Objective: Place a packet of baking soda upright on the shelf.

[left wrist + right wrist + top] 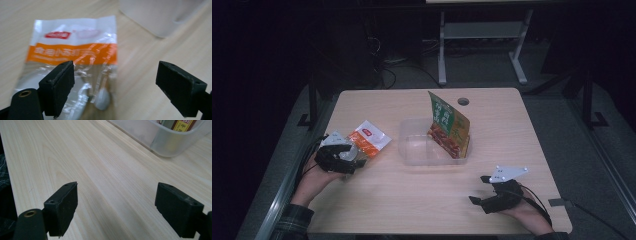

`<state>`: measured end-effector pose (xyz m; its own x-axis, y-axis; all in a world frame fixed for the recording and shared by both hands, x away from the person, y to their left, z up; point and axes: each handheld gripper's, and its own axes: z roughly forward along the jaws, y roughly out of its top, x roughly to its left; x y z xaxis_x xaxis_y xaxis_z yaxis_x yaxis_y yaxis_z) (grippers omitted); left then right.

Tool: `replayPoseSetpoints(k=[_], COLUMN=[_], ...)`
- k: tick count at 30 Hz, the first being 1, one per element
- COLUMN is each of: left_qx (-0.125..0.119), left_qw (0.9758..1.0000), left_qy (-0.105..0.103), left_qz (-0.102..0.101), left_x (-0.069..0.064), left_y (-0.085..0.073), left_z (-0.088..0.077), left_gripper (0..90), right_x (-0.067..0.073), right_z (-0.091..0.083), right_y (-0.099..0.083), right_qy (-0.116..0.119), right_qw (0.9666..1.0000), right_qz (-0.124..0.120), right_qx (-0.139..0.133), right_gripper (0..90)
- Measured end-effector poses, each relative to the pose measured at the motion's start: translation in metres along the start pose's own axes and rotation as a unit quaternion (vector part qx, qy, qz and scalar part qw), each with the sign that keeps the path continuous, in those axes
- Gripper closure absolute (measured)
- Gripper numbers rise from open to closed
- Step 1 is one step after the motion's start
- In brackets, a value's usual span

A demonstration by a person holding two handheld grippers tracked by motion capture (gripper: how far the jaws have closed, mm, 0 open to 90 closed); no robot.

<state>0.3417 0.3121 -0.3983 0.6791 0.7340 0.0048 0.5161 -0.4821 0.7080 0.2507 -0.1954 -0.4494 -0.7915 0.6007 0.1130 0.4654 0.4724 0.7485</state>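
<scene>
Right now my left gripper (115,87) hovers jaws apart over the orange-banded packet (75,60), its length running straight ahead, while my right gripper (116,210) gapes farther off

table (422,195) front: bare, passable | centre: clear tub (414,147) blocks | left: sachet (369,137)

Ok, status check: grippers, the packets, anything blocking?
Left gripper open over orange-and-white packet. Right gripper open over bare table. Green packet upright in clear tub. Nothing blocking.
</scene>
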Motion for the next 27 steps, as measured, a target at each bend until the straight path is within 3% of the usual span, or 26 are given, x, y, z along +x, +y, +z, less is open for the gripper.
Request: replayPoseSetpoints(k=[4,13,17,21,25,27], left_qx=[-0.008,0.014,0.035,0.029,0.053,0.068], left_qw=[0.9998,0.9984,0.9976,0.9973,0.9955,0.9949], left_qy=[0.015,0.039,0.037,0.031,0.016,0.008], left_qz=[-0.013,-0.038,-0.047,-0.059,-0.077,-0.074], left_x=[0.018,0.06,0.076,0.087,0.099,0.101], left_y=[0.006,0.014,0.016,0.014,0.005,0.001], left_z=[0.003,0.019,0.03,0.042,0.058,0.064], left_gripper=[15.2,19.6,21.7,25.8,25.9,25.7], right_x=[0.0,-0.002,-0.003,-0.004,-0.003,-0.003], right_z=[0.001,0.001,0.002,0.002,0.002,0.003], right_y=[0.0,0.0,0.0,0.0,0.0,0.0], right_qy=[0.003,0.003,0.003,0.003,0.004,0.004], right_qw=[1.0,1.0,1.0,1.0,1.0,1.0], right_qz=[0.0,0.001,-0.003,-0.002,-0.001,-0.001], right_qx=[0.001,0.0,0.002,0.0,0.003,0.005], right_gripper=[18.1,17.9,17.8,17.8,17.7,17.7])
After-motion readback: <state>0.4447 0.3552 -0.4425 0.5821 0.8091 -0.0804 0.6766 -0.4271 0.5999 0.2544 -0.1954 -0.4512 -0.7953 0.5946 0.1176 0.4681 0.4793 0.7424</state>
